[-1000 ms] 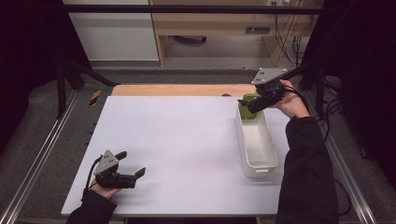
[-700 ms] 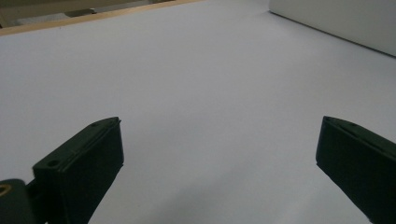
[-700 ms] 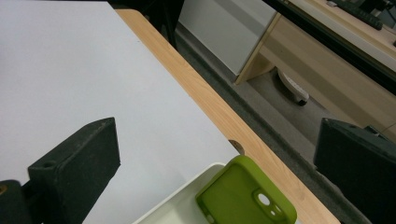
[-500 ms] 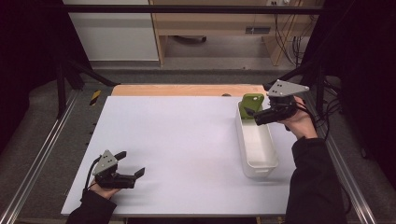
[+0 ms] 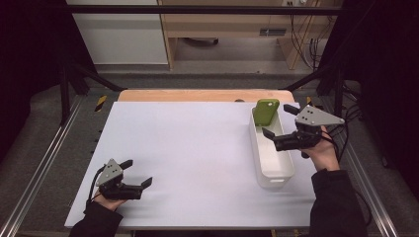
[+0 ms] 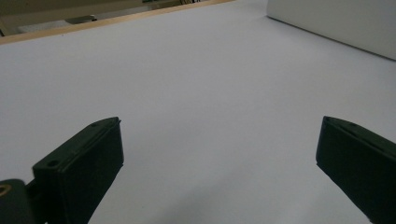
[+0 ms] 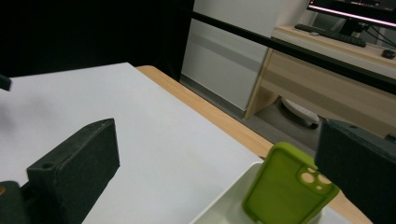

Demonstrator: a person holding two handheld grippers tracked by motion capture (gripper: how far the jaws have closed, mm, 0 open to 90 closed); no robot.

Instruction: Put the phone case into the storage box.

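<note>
One broad white desk (image 5: 197,158) carries the work, with a strip of bare wood along its far edge. On its right side stands one long white plastic bin (image 5: 276,168), narrow and open-topped. At the bin's far end one green phone case (image 5: 266,111), soft-looking with camera cut-outs, stands propped upright against the end wall; the right gripper view shows it the same way (image 7: 287,191).

The right tongs (image 5: 276,133) hover over the middle of the bin, jaws spread wide and holding nothing, apart from the case. The placing step looks finished, and the release seems made. The next move likely calls for drawing this hand clear without nudging the leaning case.

The left tongs (image 5: 137,177) rest low near the desk's front left corner, jaws wide, gripping nothing.
</note>
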